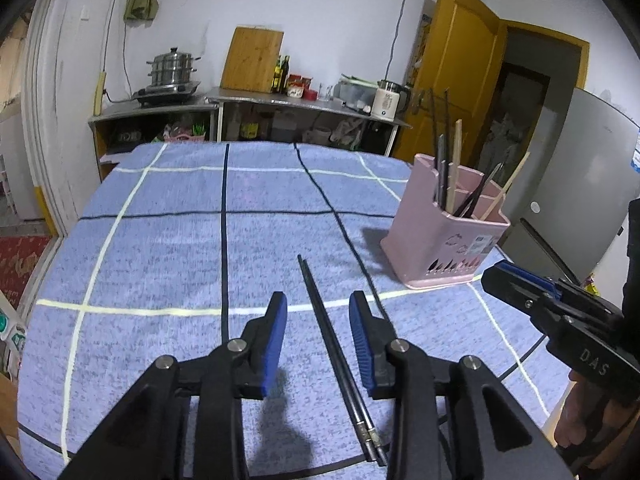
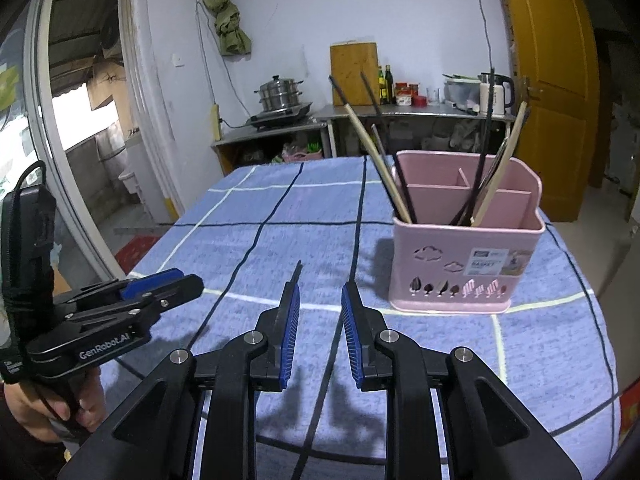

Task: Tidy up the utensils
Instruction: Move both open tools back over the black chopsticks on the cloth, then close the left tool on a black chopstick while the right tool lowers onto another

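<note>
A pair of black chopsticks (image 1: 336, 348) lies on the blue checked tablecloth (image 1: 160, 248), running away from me between the open fingers of my left gripper (image 1: 318, 304), which hovers just above it. Only its tip (image 2: 297, 271) shows in the right wrist view. A pink utensil holder (image 1: 440, 236) stands at the right with several black and wooden chopsticks upright in its compartments; it is also ahead to the right in the right wrist view (image 2: 464, 256). My right gripper (image 2: 320, 292) is open and empty over the cloth, left of the holder.
The table's front edge is close below both grippers. Behind the table stands a steel counter (image 1: 280, 100) with a steamer pot, cutting board, bottles and kettle. A grey fridge (image 1: 580, 184) and a yellow door (image 1: 452, 72) are at the right.
</note>
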A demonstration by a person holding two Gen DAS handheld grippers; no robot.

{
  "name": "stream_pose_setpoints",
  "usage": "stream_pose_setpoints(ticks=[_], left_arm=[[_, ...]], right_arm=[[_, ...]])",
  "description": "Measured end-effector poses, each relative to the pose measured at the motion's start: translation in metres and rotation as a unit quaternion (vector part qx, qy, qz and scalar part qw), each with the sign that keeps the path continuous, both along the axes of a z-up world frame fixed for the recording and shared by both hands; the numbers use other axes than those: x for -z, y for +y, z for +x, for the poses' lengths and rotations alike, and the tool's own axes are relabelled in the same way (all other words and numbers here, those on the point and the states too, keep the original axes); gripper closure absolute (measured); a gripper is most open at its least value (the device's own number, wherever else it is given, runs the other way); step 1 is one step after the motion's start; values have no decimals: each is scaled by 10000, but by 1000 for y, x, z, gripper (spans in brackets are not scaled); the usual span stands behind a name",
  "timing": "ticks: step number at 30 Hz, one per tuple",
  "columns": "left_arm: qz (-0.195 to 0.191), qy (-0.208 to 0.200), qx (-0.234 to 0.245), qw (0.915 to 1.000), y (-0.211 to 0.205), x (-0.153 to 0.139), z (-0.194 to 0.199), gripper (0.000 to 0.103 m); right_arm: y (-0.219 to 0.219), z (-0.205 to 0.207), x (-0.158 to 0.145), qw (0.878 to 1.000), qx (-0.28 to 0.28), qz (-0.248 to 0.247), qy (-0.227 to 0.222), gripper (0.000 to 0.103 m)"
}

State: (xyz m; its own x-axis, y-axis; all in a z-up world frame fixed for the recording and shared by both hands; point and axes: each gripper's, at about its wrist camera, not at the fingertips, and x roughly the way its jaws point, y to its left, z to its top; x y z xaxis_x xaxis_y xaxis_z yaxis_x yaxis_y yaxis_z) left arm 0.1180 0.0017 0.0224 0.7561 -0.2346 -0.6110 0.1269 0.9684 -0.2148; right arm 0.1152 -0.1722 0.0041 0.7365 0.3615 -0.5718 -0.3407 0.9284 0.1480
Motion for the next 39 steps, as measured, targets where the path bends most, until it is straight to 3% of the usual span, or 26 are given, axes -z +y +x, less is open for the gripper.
stream_pose_setpoints(ticks=[10,20,33,34,36,39], left_arm=[[-69,544,34,9985,-9,41,31,69],[159,1008,-32,9948,-25,76,60,69],[510,917,-231,9942,-30,76,68,64],[494,936,-232,9941,-29,76,69,66],[689,952,-260,9927,-28,77,69,85],[649,987,-223,9927,-18,77,67,90]], right_arm=[[4,17,27,9995,-56,-18,325,80],[-7,25,38,9989,43,47,460,80],[-8,22,39,9987,59,127,481,80],[-8,22,39,9988,56,125,481,80],[-8,22,38,9988,53,108,476,80],[-5,22,38,9988,32,118,483,80]])
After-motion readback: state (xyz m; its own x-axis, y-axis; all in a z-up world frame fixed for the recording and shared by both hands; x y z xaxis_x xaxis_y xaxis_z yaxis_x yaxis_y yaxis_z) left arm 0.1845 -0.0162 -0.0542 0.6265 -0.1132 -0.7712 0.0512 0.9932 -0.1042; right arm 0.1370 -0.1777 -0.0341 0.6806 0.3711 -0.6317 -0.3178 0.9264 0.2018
